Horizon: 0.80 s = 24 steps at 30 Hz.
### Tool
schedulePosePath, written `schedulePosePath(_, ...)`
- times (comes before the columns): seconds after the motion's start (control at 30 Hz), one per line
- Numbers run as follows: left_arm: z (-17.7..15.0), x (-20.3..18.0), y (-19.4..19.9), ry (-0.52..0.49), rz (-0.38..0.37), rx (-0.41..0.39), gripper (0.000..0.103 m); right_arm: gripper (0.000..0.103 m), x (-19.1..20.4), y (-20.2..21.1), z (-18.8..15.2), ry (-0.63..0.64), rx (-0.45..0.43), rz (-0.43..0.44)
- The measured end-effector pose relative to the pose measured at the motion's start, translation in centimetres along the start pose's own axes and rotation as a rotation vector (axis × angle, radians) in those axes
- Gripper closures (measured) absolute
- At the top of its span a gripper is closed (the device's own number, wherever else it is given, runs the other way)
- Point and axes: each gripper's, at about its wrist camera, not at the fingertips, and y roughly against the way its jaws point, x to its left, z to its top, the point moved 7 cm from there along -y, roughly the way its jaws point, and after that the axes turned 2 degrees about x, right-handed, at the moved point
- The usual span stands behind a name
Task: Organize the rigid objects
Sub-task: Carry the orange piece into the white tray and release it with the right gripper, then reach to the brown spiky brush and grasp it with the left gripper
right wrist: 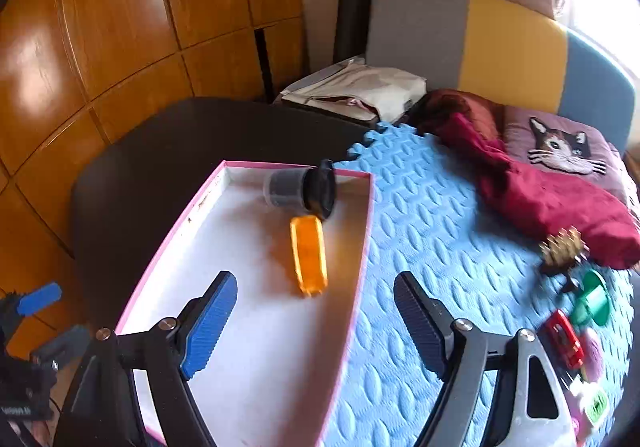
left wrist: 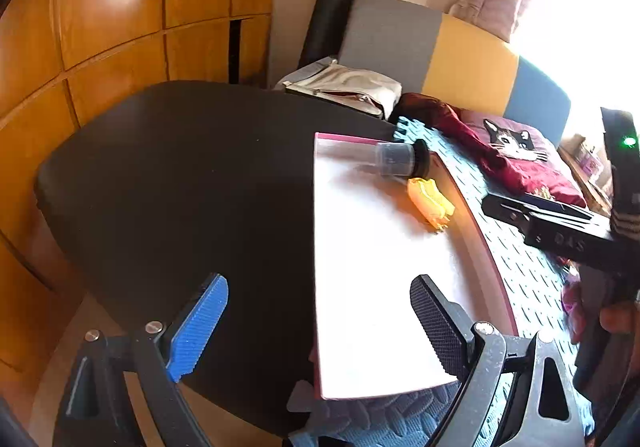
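A shallow pink-rimmed white box (right wrist: 248,347) lies between a dark table and a blue foam mat. In it lie a grey jar with a black lid (right wrist: 300,189) on its side and an orange plastic block (right wrist: 308,255). The box (left wrist: 360,327), jar (left wrist: 400,159) and orange block (left wrist: 430,201) also show in the left wrist view. My right gripper (right wrist: 316,323) is open and empty above the box's near right part. My left gripper (left wrist: 320,327) is open and empty over the box's left edge. Small toys lie on the mat at right: a green piece (right wrist: 594,301), a red piece (right wrist: 566,339), a brown spiky piece (right wrist: 562,249).
A dark table (left wrist: 180,187) is left of the box. The blue foam mat (right wrist: 440,247) carries a dark red cloth (right wrist: 552,203) and a cat cushion (right wrist: 560,147). A beige bag (right wrist: 360,91) and a grey-yellow-blue backrest (right wrist: 500,43) stand behind. Wooden cabinets are at left.
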Motion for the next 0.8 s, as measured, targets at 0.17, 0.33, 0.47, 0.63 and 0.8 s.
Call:
schedulePosePath(0.17,-0.3,-1.7,0.3,-0.039,-0.012,0.002,0.010,0.021,-2.5,2.2,-1.5,-0.059,-0.016,-0.019)
schedulePosePath(0.33,-0.6,-3.5,0.4,-0.082,-0.028,0.014,0.010,0.021,-5.0,4.1,-2.6,-0.091,-0.036,-0.060)
schedulePosePath(0.47,-0.9,-4.7,0.1,-0.104,-0.036,0.030,0.010,0.021,-7.2,5.4,-3.1,-0.142,-0.054,-0.080)
schedulePosePath(0.63,-0.8,-6.4,0.3,-0.147,-0.044,0.018,0.010,0.021,-9.9,7.4,-3.5,-0.186,-0.089,-0.106)
schedulePosePath(0.8,-0.5,-8.2,0.2,-0.174,-0.084,0.019,0.010,0.021,-13.3,9.4,-4.1,-0.235,-0.118,-0.159)
